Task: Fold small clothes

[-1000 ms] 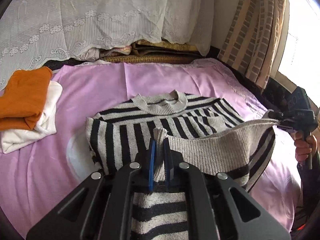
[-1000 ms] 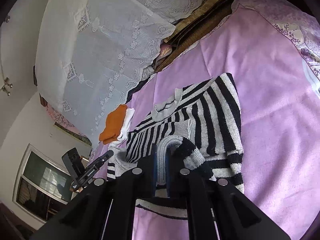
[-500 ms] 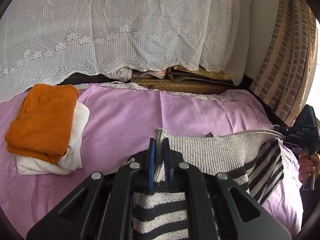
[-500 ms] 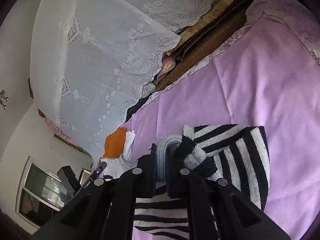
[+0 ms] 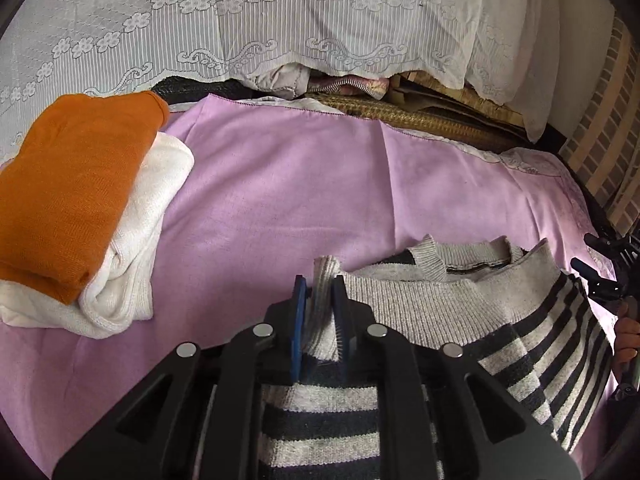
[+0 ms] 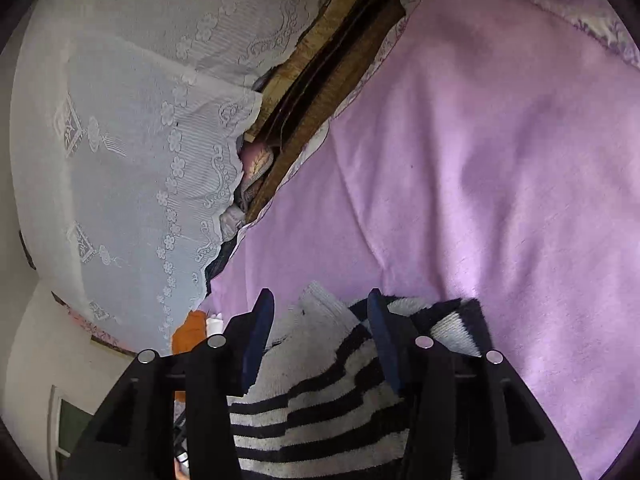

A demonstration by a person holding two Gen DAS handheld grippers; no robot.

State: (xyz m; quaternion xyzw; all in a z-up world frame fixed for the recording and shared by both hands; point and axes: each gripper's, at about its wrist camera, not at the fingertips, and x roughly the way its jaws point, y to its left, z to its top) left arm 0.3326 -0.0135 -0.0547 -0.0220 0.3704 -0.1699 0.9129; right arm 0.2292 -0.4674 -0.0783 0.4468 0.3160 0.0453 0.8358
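Observation:
A grey and black striped sweater (image 5: 460, 312) lies on the purple sheet (image 5: 300, 184), its lower half folded up so the grey hem rests near the collar (image 5: 460, 256). My left gripper (image 5: 320, 292) still pinches the hem's left corner, which stands up between the blue pads; its jaws are just opening. In the right wrist view my right gripper (image 6: 320, 320) has its jaws opening wide. The sweater (image 6: 320, 380) lies loose between the pads, touching neither. The right gripper's tips (image 5: 604, 264) also show at the left wrist view's right edge.
A folded orange garment (image 5: 68, 184) sits on a folded white one (image 5: 136, 240) at the sheet's left. A lace curtain (image 5: 280, 20) hangs behind, over stacked mats (image 5: 420, 120). A brick-patterned curtain (image 5: 600, 132) stands at the right. A hand (image 5: 626, 340) holds the right gripper.
Both grippers carried the hem forward and down over the sweater to the collar, folding it in half. The right jaws opened and let the hem go. The left jaws widened slightly.

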